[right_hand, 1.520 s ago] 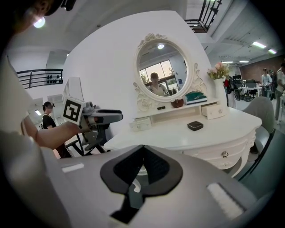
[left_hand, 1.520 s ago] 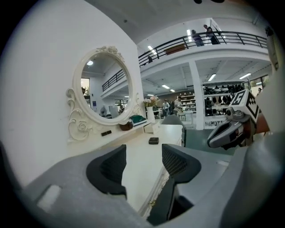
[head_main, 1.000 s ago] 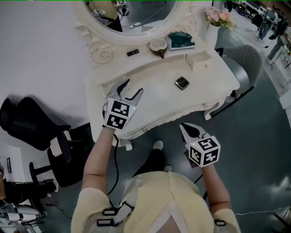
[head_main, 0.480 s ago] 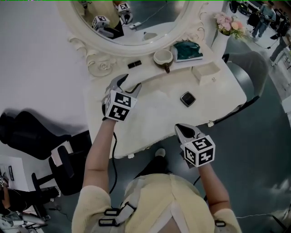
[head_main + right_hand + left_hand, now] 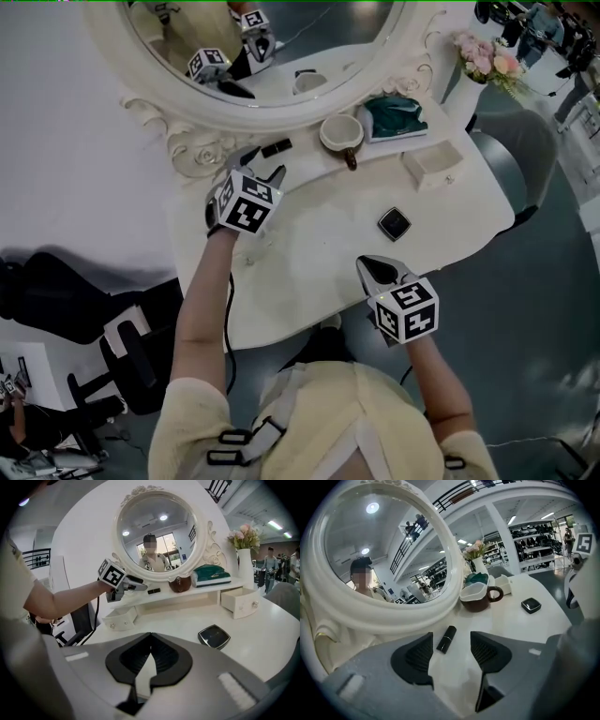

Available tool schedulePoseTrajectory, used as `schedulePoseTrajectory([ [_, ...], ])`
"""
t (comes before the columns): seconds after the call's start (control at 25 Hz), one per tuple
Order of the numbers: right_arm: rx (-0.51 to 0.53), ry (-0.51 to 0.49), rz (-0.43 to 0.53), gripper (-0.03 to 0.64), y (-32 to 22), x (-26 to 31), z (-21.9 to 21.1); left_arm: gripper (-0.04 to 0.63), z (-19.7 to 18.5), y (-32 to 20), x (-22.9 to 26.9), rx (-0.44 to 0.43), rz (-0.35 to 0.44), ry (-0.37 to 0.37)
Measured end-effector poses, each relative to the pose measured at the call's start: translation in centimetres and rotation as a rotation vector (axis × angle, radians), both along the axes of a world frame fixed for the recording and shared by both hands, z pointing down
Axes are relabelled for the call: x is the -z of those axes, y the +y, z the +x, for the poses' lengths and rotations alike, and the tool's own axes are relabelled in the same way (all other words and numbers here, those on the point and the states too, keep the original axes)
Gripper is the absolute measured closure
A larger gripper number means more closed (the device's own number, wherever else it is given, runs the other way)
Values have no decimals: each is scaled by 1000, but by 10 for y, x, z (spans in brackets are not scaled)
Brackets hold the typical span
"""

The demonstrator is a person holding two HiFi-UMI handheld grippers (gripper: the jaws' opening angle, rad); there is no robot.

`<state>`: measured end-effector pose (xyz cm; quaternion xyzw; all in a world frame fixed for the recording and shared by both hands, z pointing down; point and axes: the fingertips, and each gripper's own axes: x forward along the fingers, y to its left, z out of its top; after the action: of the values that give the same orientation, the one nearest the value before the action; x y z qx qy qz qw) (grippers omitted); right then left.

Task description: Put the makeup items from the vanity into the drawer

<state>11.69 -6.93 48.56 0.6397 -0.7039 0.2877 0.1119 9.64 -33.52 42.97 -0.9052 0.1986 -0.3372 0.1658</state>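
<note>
A black lipstick (image 5: 446, 639) lies just ahead of the left gripper (image 5: 262, 167), lengthwise in line with its open, empty jaws; the clenched right gripper (image 5: 150, 653) is much farther away.

cup (image 5: 339, 134) beside teal box (image 5: 394, 116) on shelf | pink flowers (image 5: 495, 62) | black office chair (image 5: 52, 295) on floor

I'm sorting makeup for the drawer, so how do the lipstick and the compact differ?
The lipstick is a slim tube, the compact a flat square case. The lipstick lies on the shelf under the mirror, the compact on the lower tabletop. Both are dark.
</note>
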Motion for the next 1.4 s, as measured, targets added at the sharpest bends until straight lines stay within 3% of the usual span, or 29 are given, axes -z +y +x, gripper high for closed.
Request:
schedulePoseTrajectory([
  [0.36,13,-22,-24,615,-39,-9,-1,341,16,-31,-27,-48,89,-168],
  [0.6,18,-47,-19,615,-51,-10,4,345,25,-34,-38,-57,-30,-144],
  [0.96,80,-101,-21,615,-61,-7,21,360,25,-41,-47,-15,-39,-153],
  [1.4,138,-132,-26,615,-64,-7,36,390,27,-41,-52,-23,-149,-156],
])
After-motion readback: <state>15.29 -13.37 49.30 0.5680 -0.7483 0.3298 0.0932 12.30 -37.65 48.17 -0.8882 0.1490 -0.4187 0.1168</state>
